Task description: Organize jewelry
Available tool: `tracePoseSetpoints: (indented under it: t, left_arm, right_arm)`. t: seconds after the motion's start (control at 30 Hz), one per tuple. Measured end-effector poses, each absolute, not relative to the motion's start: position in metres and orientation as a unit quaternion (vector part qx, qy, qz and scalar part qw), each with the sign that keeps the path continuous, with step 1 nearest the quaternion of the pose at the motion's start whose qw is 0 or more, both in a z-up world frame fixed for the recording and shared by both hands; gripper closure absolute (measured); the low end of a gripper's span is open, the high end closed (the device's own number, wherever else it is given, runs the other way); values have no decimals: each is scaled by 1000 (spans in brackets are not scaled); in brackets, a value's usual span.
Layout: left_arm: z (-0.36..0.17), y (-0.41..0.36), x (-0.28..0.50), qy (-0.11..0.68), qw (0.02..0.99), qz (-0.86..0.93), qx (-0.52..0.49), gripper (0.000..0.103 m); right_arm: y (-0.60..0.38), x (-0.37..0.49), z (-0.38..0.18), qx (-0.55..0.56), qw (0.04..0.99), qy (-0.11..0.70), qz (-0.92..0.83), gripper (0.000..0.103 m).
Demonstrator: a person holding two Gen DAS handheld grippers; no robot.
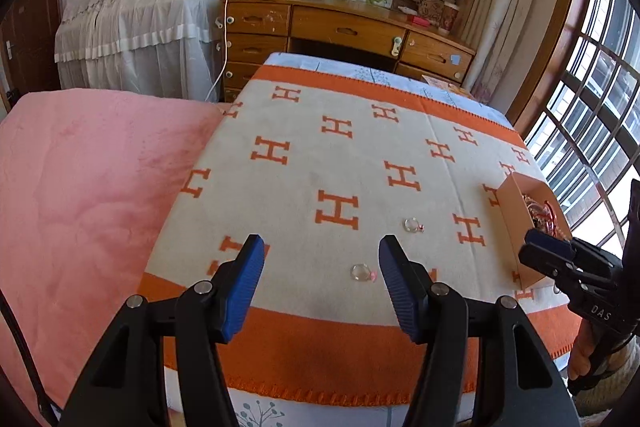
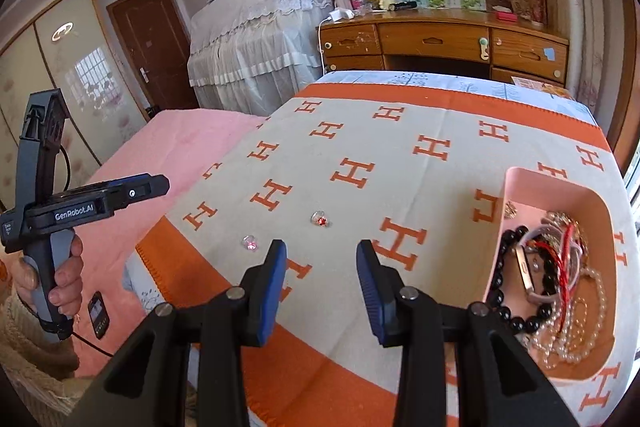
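Left gripper [image 1: 322, 259] jaws opening, nothing between the ribbed blue pads. Right gripper [image 2: 321, 261] half-spread, also empty. Two clear rings, pink-stone ring [image 1: 363, 272] and red-stone ring [image 1: 413, 225], lie flat on the woven H-pattern blanket [image 1: 304, 187], apart. Open cardboard box [image 2: 560, 187] at right holds bead bracelets [image 2: 508, 279] and pearl strands.

box [image 1: 516, 227] partly hidden, ring [image 2: 250, 242] details unclear

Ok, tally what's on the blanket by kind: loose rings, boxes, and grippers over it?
Rings, loose on the blanket: 2, near ring and far ring
Box of jewelry: 1
Grippers, both empty: 2, left gripper and right gripper
Total: 5
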State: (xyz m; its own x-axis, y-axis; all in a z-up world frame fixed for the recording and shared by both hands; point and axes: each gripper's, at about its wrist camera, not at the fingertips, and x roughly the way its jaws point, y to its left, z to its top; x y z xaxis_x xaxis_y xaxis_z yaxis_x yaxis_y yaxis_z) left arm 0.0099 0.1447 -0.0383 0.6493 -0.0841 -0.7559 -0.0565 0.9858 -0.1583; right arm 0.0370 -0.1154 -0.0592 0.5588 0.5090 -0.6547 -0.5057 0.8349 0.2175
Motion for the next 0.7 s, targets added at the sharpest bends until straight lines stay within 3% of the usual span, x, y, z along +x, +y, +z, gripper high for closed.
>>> tracePoseSetpoints:
  t: [0.23,0.7]
  left_arm:
    - [-85,114,10,471,875,-43,-100,45]
    - [-113,96,31,505,847,-80,-142,45]
  right_arm:
    - [-79,74,-89,-49,861,407,301,66]
    - [-66,93,-120,-71,834,451,310,66]
